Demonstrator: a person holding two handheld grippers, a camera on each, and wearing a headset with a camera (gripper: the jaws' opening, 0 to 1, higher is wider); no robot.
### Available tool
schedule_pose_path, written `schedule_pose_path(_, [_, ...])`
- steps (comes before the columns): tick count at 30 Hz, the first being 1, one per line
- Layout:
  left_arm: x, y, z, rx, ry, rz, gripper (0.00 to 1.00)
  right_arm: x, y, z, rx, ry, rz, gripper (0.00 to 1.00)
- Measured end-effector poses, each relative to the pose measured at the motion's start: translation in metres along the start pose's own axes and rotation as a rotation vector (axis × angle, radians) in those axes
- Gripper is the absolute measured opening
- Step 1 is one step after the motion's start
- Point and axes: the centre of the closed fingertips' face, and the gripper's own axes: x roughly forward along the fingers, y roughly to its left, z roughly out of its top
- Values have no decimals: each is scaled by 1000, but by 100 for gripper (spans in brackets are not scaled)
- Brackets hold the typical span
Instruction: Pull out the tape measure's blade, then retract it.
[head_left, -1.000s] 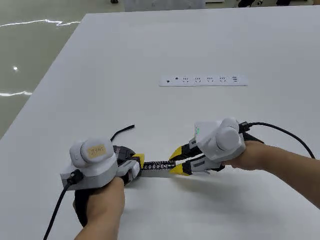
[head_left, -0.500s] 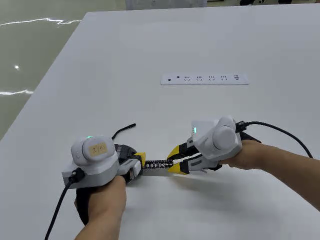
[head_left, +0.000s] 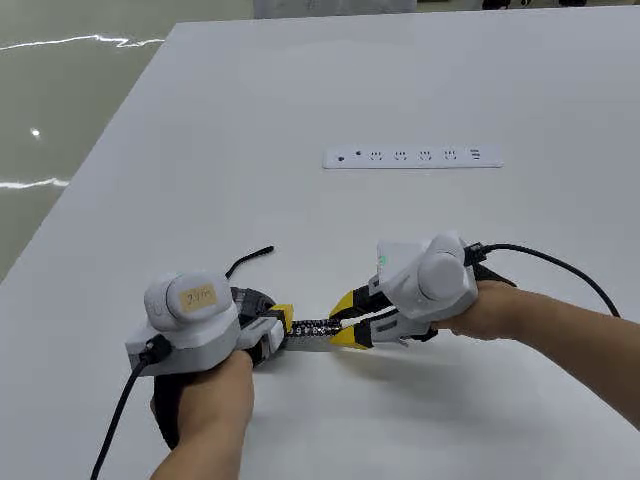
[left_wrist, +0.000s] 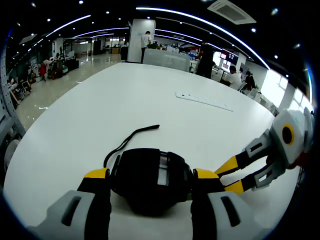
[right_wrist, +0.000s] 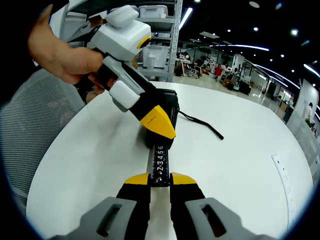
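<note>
A black tape measure with a black wrist strap rests on the white table, and my left gripper is shut on its case. In the head view the case sits at the left gripper. A short length of blade with printed numbers runs out from the case. My right gripper is shut on the blade's end, also seen in the head view as the right gripper pinching the blade.
A white power strip lies farther back on the table. A black cable trails from the right gripper, another cable from the left. The table's left edge drops to a glossy floor.
The right gripper has moved left toward the case, and the exposed blade has grown a little shorter. The left gripper keeps its hold on the case.
</note>
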Motion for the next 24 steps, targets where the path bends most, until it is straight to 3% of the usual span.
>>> schedule_pose_path(21, [-1,0,-1,-3,1,-3,61,10,2,7,-1,-2,4,14])
schedule_pose_path(24, [5,3,2,-2,3,-6,61,13,1,7,-1,-3,4,14])
